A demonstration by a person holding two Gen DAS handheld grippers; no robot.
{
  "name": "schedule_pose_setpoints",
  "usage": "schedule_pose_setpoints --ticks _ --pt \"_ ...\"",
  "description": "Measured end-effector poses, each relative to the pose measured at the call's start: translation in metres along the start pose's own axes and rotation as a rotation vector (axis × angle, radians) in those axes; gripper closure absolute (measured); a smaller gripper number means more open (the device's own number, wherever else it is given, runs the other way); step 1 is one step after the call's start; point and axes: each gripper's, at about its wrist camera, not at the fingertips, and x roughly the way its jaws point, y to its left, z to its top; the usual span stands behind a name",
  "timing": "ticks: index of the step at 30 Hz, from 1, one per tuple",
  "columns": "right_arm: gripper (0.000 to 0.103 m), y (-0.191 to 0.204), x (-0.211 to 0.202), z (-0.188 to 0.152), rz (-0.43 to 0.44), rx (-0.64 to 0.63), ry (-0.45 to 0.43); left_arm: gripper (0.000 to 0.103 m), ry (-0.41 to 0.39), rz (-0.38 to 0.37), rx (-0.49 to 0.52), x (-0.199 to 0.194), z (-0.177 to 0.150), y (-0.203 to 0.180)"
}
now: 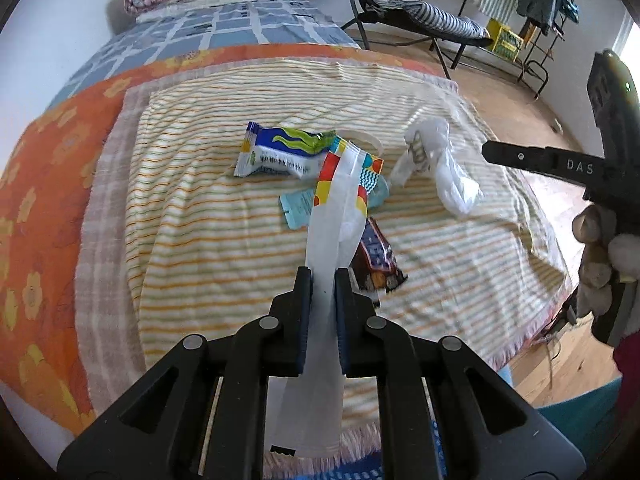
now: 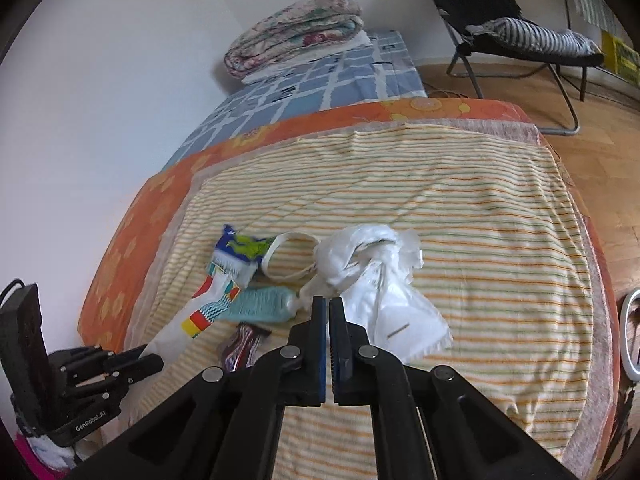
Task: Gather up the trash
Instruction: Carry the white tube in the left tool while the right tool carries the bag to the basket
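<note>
On a bed spread with a striped towel (image 1: 200, 208), the left gripper (image 1: 323, 276) is clamping 1 white handle of a colourful bag (image 1: 344, 184), the strip passing between its closed pads and trailing back toward the camera. The right gripper (image 2: 328, 308) is closing its jaws nearly flush; a thin edge of the white plastic (image 2: 384, 280) appears to be lying at the tips, though whether that edge is truly pinched cannot be told from the right wrist view. In the left wrist view the plastic seems to be hanging beside the right gripper's finger (image 1: 536, 160), clear of the towel.

Just beyond the tips, the trash is lying in 1 loose cluster mid-towel: a dark wrapper (image 1: 378, 262) nearest, a teal packet (image 1: 298, 208) under the bag, a blue-and-green pouch (image 1: 280, 152) farther back, and a white loop (image 2: 288, 256) beside it.

The step in hand looks like spreading the bag so it can take the trash. Doing it well probably means keeping both grips firm, drawing the 2 sides apart evenly, and lifting without dragging the wrappers off the towel.

Beyond, a folded quilt (image 2: 296, 32) is resting at the bed's head.
</note>
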Motion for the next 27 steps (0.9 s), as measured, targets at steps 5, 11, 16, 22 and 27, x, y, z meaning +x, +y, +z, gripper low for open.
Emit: schedule_pose_setpoints --ticks 5,11,16,22,27 --pt "0.013 -0.005 0.007 -0.007 -0.044 -0.011 0.014 0.093 -0.008 -0.004 -0.004 -0.014 -0.015 -0.003" --pt "0.013 -0.016 0.041 0.006 -0.107 0.002 0.043 0.093 -0.043 -0.002 -0.023 -0.03 -0.016 0.003" --pt "0.013 -0.023 0.076 0.017 -0.144 0.016 0.089 0.093 -0.047 -0.004 -0.045 -0.03 -0.012 0.011" --pt "0.032 -0.039 0.095 0.014 -0.108 0.095 0.124 0.093 -0.041 -0.001 -0.053 -0.029 -0.013 0.017" --pt "0.051 -0.036 0.079 0.011 -0.089 0.083 0.101 0.093 -0.044 0.0 -0.046 -0.035 -0.019 0.015"
